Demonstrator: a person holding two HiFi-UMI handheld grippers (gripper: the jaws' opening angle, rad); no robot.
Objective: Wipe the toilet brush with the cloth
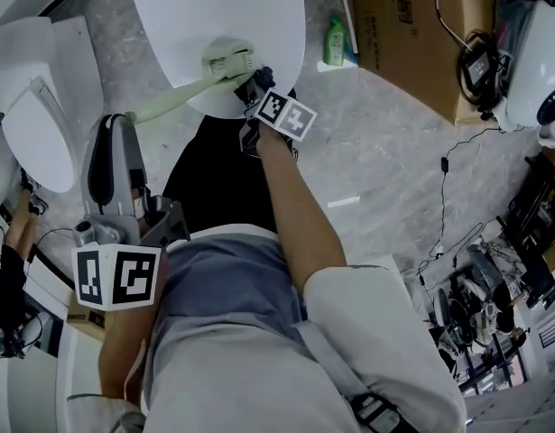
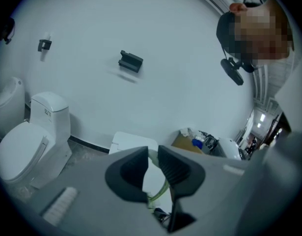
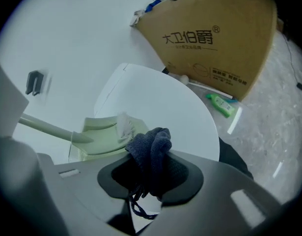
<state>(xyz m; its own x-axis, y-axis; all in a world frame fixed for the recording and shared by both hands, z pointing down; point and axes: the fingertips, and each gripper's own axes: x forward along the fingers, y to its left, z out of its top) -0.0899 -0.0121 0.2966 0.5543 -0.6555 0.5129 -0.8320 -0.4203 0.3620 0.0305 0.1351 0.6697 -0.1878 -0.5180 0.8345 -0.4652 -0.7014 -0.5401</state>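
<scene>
A pale green toilet brush [image 1: 225, 62] lies with its head on a white toilet lid [image 1: 214, 16], and its handle [image 1: 164, 102] slants down to the left. My left gripper [image 1: 122, 123] is shut on the handle's end; the green handle [image 2: 160, 191] shows in the narrow gap between its jaws [image 2: 151, 167]. My right gripper [image 1: 251, 86] is shut on a dark blue cloth [image 3: 151, 149], bunched between the jaws. The cloth sits right beside the brush head [image 3: 102, 137], at its white bristles [image 3: 124, 124]. I cannot tell whether the two touch.
A second white toilet [image 1: 33, 124] stands at the left. At the back right are a cardboard box [image 1: 412, 25] and a green bottle [image 1: 335, 41]. Cables [image 1: 457, 152] and gear crowd the floor on the right. A black holder [image 2: 130, 61] hangs on the wall.
</scene>
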